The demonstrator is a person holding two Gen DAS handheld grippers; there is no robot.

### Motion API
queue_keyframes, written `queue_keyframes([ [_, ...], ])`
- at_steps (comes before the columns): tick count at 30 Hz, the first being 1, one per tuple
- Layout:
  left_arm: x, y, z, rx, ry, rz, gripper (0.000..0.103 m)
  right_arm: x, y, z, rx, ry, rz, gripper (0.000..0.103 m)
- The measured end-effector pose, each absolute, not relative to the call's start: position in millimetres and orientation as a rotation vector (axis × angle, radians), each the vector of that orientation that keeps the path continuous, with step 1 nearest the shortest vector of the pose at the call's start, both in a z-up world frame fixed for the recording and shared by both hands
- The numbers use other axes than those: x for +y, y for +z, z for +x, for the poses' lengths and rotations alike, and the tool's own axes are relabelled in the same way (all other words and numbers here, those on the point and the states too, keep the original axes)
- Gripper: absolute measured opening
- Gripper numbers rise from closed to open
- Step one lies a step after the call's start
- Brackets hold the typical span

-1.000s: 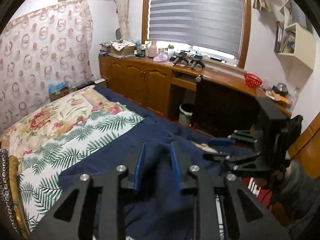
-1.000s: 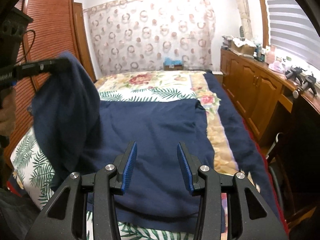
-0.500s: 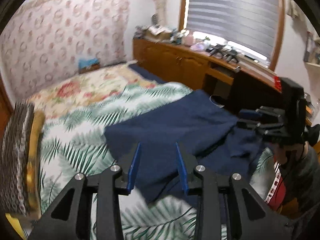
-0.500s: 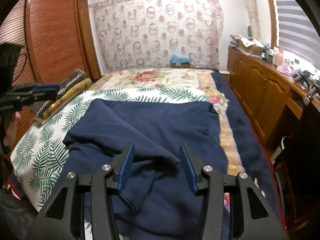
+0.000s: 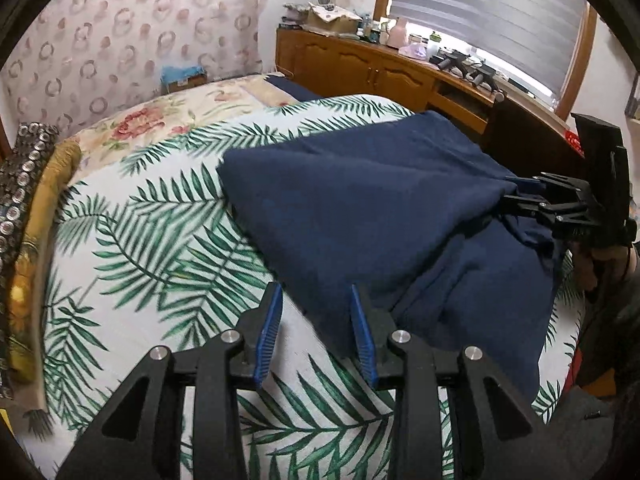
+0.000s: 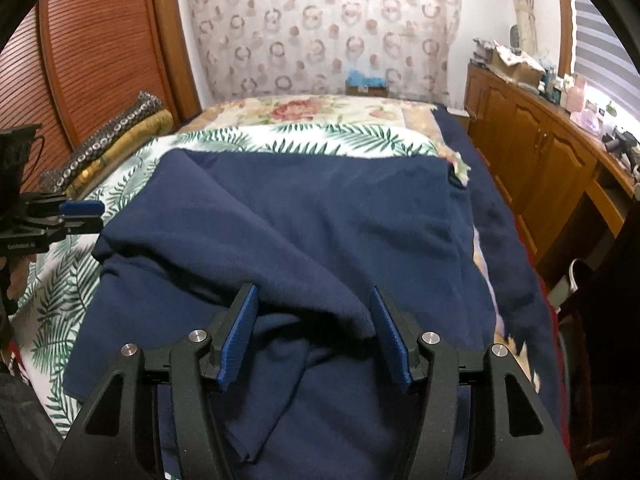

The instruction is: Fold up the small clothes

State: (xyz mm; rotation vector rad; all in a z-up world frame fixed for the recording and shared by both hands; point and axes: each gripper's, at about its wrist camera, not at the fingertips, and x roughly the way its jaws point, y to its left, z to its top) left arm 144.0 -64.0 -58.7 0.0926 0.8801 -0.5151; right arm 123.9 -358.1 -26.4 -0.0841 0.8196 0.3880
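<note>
A navy blue garment lies on the palm-leaf bedspread, folded over itself with loose folds. It fills the middle of the right wrist view. My left gripper is open and empty, hovering at the garment's near left edge; it also shows at the left of the right wrist view. My right gripper is open, its jaws straddling a raised fold of the cloth at the garment's near edge. In the left wrist view it sits at the garment's right side.
A wooden cabinet with clutter on top runs along the right of the bed. A wooden wardrobe stands at the left. Folded patterned bedding lies along the bed's left edge. A floral sheet covers the head end.
My left gripper let go of the lifted navy cloth, which dropped folded over the garment, and swung out to the left. My right gripper lowered onto the near fold.
</note>
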Motion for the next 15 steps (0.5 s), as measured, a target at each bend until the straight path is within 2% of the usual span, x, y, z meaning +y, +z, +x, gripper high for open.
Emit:
queue_keyframes([
  [15,-66,-72,140,0.923,-0.535,0.063,0.033,-356,-36,130,0.855,0.390,-0.104,0.062],
])
